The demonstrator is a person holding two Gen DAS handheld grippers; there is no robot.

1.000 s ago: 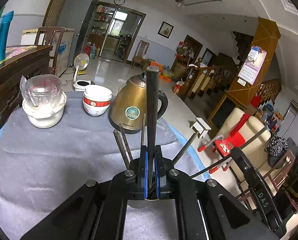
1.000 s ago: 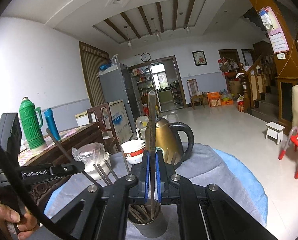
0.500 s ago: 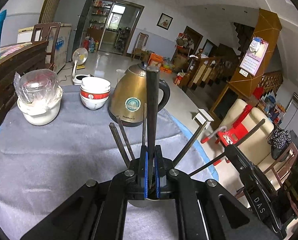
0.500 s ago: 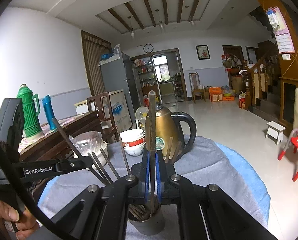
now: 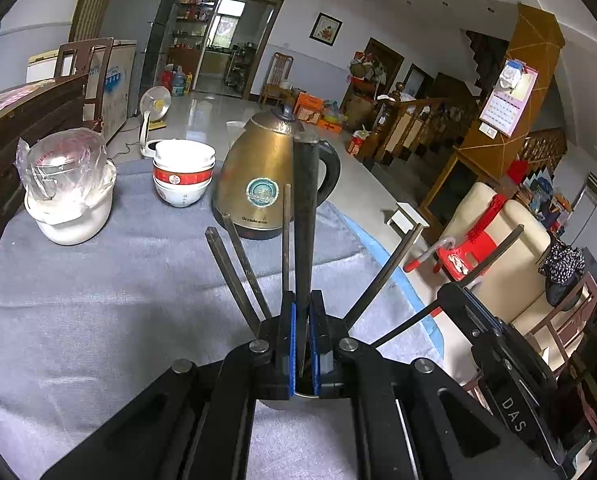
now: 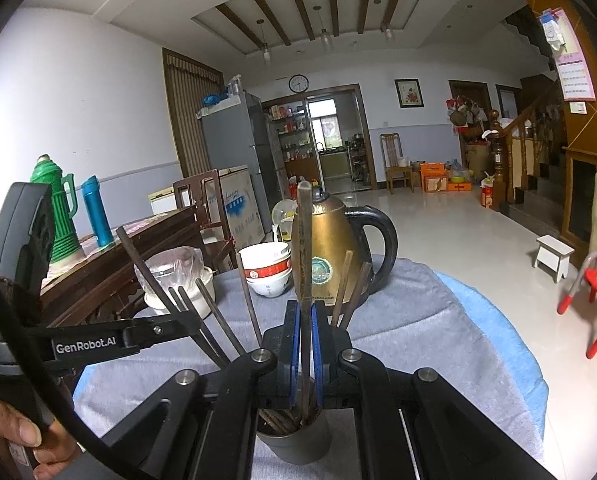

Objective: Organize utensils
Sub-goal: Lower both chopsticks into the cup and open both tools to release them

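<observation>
The left tool (image 5: 303,344) is clenched on a dark chopstick (image 5: 306,216), its blue pads (image 5: 292,344) pressed against the stick's two sides with almost no gap. The chopstick stands upright between them, its lower end reaching into the metal cup (image 5: 286,400) directly beneath. The right tool (image 6: 305,350) is likewise clenched on a brown chopstick (image 6: 304,248), held vertically, its tip down inside the same grey cup (image 6: 298,444). Other chopsticks (image 6: 222,328) already stand in the cup and fan outward, leaning left and right of the held ones. The cup rests on the grey cloth (image 5: 98,300) that covers the surface. Farther back on the cloth stand a brass-coloured kettle (image 5: 264,184), stacked red-and-white bowls (image 5: 182,176) and a white pot wrapped in clear plastic (image 5: 68,192). The left tool's black body (image 6: 86,344) appears at the left in the right wrist view.
</observation>
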